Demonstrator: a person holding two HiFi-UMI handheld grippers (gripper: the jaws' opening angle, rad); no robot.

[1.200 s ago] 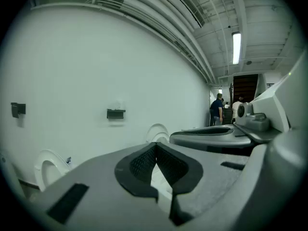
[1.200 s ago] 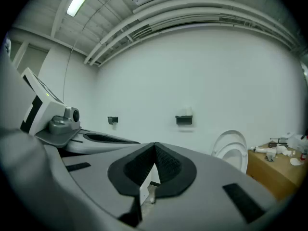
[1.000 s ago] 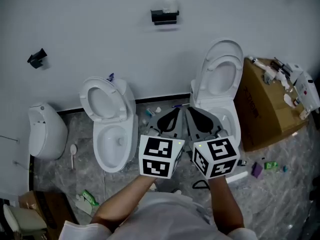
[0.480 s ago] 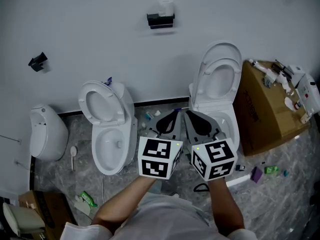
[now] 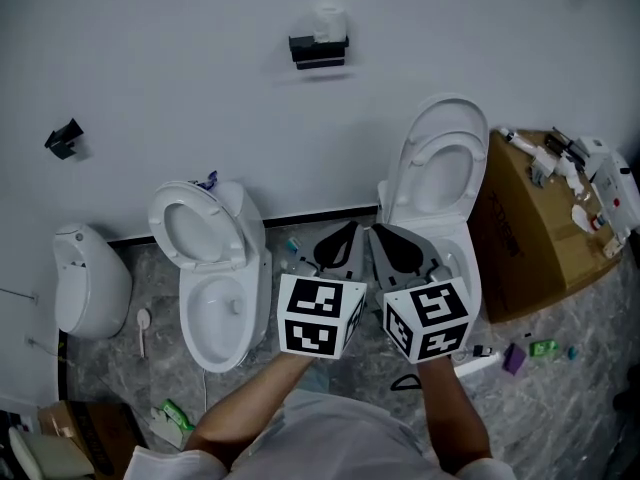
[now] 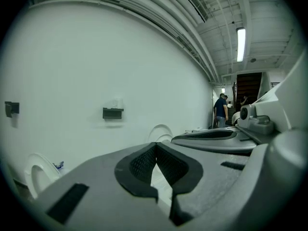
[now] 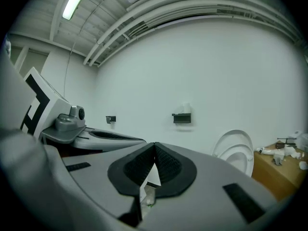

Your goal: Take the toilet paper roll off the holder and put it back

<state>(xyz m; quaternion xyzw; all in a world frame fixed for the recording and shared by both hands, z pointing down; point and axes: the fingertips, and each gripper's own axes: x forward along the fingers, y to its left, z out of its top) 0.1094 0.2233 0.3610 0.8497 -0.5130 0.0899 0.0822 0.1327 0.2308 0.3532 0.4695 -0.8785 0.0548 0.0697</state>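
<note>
A white toilet paper roll (image 5: 329, 22) sits on a black wall holder (image 5: 318, 51) high on the white wall, far beyond both grippers. My left gripper (image 5: 346, 230) and right gripper (image 5: 377, 230) are held side by side low in front of me, both shut with nothing in them. In the left gripper view the holder (image 6: 112, 113) and the pale roll (image 6: 115, 103) show left of the closed tips (image 6: 156, 144). In the right gripper view the holder (image 7: 182, 118) and roll (image 7: 184, 108) stand above and right of the closed tips (image 7: 154, 144).
Two open toilets stand against the wall, one at the left (image 5: 214, 268) and one at the right (image 5: 441, 173), with a urinal (image 5: 88, 280) further left. A cardboard box (image 5: 525, 230) carrying small items is at the right. Litter lies on the marble floor (image 5: 560, 378). A second black fitting (image 5: 66, 138) hangs on the wall.
The scene has drifted slightly left and down in the head view. Both grippers have stayed shut and side by side.
</note>
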